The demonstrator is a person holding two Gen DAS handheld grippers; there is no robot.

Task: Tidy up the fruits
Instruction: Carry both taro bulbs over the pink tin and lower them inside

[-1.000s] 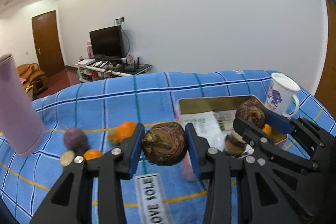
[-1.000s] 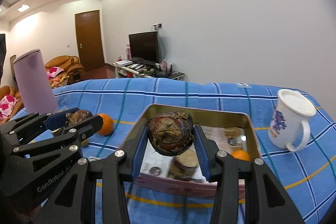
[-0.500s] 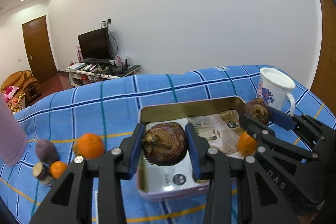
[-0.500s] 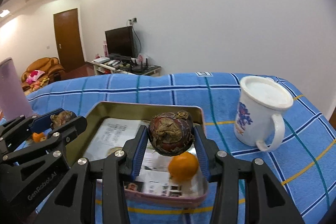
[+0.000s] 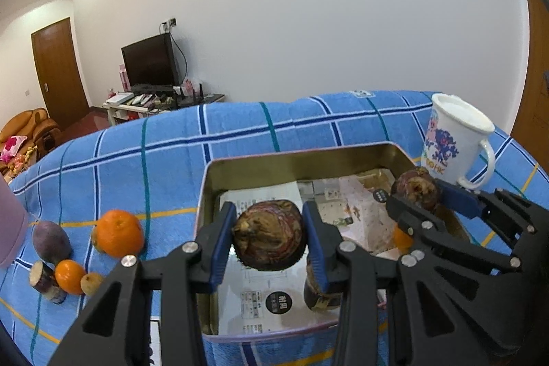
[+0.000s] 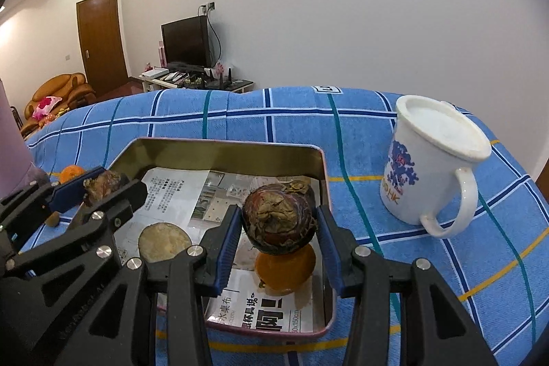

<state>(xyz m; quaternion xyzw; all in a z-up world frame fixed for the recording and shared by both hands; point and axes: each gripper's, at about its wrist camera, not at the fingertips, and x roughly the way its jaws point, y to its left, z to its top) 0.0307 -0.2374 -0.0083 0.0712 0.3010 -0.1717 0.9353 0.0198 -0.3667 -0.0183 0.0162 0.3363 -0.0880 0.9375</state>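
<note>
Left hand-held gripper (image 5: 269,239) clamped narrowly on a brown, shrivelled mangosteen (image 5: 269,237), poised over the tin tray (image 5: 308,156). Right hand-held gripper (image 6: 278,222) likewise pinching a second mangosteen (image 6: 278,222) above an orange (image 6: 284,270) lying in the tray's paper-lined 5 o'clock corner. At 9 o'clock of the tray, on the blue checked cloth (image 5: 171,160): loose oranges (image 5: 118,233) and, possibly, a passion fruit (image 5: 50,240). Lidded mug (image 6: 432,163) at 3 o'clock.

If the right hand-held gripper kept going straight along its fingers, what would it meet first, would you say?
Probably the orange lying in the tin tray, just beneath the brown fruit the right hand-held gripper carries, though depth is unclear.
</note>
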